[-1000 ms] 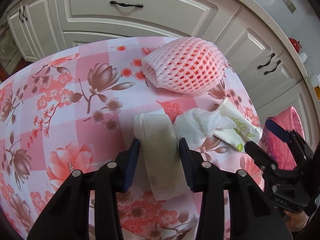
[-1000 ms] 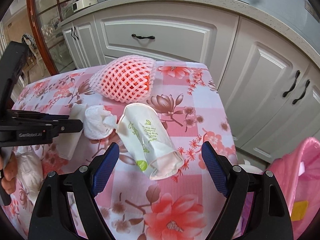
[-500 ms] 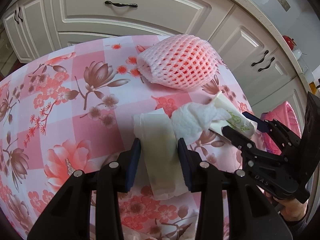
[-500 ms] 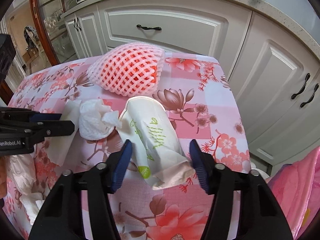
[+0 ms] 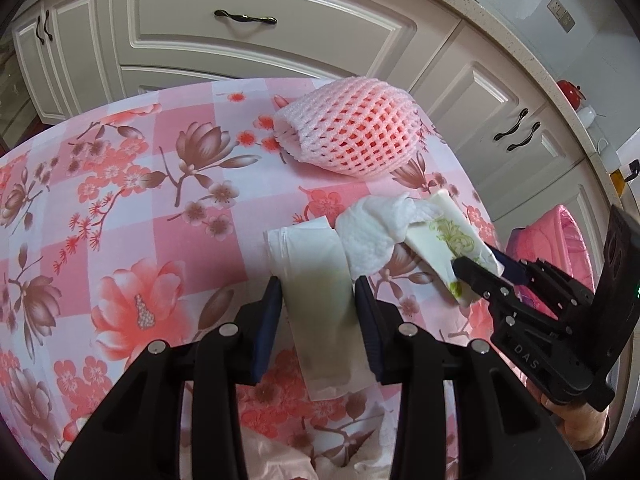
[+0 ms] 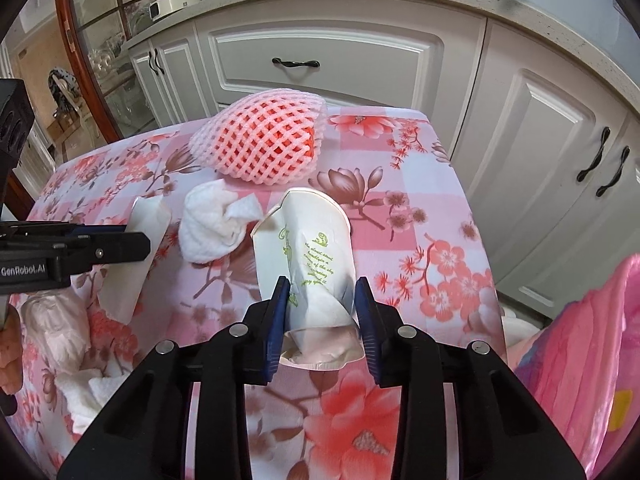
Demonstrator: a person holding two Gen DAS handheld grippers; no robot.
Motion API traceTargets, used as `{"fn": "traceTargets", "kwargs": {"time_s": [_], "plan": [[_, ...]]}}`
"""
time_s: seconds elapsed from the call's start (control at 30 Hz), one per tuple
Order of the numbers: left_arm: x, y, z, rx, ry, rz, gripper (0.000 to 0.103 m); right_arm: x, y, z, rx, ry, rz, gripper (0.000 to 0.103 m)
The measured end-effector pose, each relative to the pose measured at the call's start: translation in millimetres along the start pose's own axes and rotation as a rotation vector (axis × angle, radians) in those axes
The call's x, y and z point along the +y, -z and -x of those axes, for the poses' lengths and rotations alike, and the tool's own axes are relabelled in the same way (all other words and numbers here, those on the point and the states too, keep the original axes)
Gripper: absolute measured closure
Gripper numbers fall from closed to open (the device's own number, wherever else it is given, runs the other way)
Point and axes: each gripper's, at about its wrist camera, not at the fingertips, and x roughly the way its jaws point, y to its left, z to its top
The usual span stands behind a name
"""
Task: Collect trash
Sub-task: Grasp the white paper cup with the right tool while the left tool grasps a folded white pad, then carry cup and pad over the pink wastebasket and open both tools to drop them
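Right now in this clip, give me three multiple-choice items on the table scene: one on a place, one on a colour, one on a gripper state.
1. Where does the crumpled white tissue lie?
A. between the flat cream paper wrapper and the crushed white paper cup
B. on the foam net
C. in the bin

2. What colour is the foam mesh fruit net?
A. green
B. pink
C. blue

3. How is the right gripper?
A. wide open above the table
B. shut on the tissue
C. closed on the cup

Key: 1 A, wrapper at its left, cup at its right. 2 B, pink mesh. 3 C, both pads touch the cup's sides.
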Motion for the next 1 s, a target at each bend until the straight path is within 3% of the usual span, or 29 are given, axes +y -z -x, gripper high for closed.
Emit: {"fn": "traceTargets", "kwargs": {"time_s": [0.47,1.0], "plan": [[-13.5,12.2,49.6,-0.089,0.014,-0.021,0.067,-4.5,20.2,60.3,-0.081,-0.002,-0.040,0.070],[-88.6,22.1,86.1,-0.162,0.055,-0.113,0.067,-57.6,45.5,145.3,-0.199,0.058,-0.116,0.070]]}}
